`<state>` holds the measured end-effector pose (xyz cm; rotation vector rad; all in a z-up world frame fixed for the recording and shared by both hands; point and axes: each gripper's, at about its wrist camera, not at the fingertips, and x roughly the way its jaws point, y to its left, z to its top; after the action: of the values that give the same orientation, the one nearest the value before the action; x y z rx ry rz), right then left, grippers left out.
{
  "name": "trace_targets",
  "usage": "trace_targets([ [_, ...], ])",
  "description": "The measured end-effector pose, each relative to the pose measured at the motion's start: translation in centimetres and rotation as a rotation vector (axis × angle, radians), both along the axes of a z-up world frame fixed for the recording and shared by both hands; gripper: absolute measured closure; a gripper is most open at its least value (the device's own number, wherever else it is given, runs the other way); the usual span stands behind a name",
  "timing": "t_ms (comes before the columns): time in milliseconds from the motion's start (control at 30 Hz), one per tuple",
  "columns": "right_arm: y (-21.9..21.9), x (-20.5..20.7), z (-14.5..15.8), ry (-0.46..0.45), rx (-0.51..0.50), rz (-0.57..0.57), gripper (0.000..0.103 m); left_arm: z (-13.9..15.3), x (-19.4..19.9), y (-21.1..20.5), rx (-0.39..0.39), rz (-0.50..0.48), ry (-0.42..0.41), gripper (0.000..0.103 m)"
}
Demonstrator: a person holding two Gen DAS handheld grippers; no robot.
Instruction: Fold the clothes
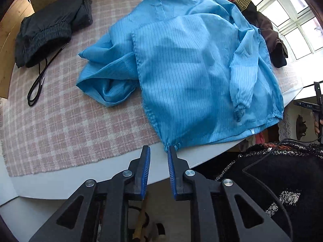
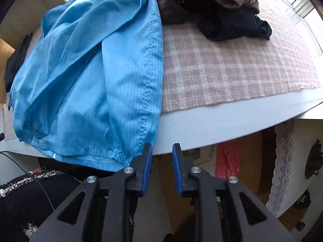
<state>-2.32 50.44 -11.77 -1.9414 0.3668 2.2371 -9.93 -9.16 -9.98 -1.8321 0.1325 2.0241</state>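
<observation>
A blue pinstriped jacket (image 1: 191, 70) lies spread on the pink checked cloth (image 1: 60, 125), its hem hanging over the near table edge and one sleeve folded across its right side. My left gripper (image 1: 159, 150) is open just below the hem's left corner, the right pad touching the fabric, nothing between the fingers. In the right wrist view the same jacket (image 2: 90, 84) fills the left half. My right gripper (image 2: 162, 148) is open beside the hem's right corner, its left finger (image 2: 148, 157) against the gathered hem, with nothing held.
Folded black trousers (image 1: 50, 28) with a loose drawstring lie at the far left. A heap of brown and black clothes (image 2: 212, 6) sits at the far right near the windows. The white table edge (image 2: 222, 127) runs along the front. A person's dark knitted sleeve (image 1: 282, 181) is at the lower right.
</observation>
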Motion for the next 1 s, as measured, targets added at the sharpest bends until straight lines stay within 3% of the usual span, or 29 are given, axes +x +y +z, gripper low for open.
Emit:
trace_targets([
  [100, -1.9, -5.5, 1.7, 0.149, -0.091, -0.005, 0.038, 1.3, -3.1, -0.1, -0.023, -0.011, 0.090, 0.081],
  [233, -6.5, -13.3, -1.0, 0.158, -0.094, 0.084, 0.038, 0.9, -9.5, 0.6, -0.077, -0.073, 0.187, 0.073],
  [333, -9.2, -16.2, -3.9, 0.103, -0.082, 0.106, 0.038, -1.3, -12.8, 0.3, -0.125, -0.105, 0.165, 0.072],
  [467, -10.1, -17.7, -6.6, 0.060, -0.094, 0.068, 0.038, -4.0, -15.4, 0.8, -0.076, -0.119, 0.108, 0.070],
  [567, -10.5, -18.0, -7.1, 0.037, -0.118, 0.049, 0.038, -5.9, -15.9, 2.4, -0.084, -0.166, 0.074, 0.067],
  [633, -10.9, -18.0, -7.0, 0.030, -0.119, 0.050, 0.038, -7.0, -16.0, 3.4, -0.087, -0.199, 0.045, 0.082],
  [667, -11.0, -17.9, -6.9, 0.029, -0.120, 0.049, 0.038, -7.3, -16.0, 3.7, -0.099, -0.212, 0.044, 0.103],
  [767, -11.2, -17.5, -6.7, 0.029, -0.138, 0.029, 0.038, -6.7, -16.1, 3.2, -0.067, -0.192, 0.063, 0.103],
  [1000, -13.3, -17.7, -8.3, -0.002, -0.183, 0.031, 0.038, -1.1, -17.7, -2.2, -0.011, -0.045, 0.171, 0.103],
])
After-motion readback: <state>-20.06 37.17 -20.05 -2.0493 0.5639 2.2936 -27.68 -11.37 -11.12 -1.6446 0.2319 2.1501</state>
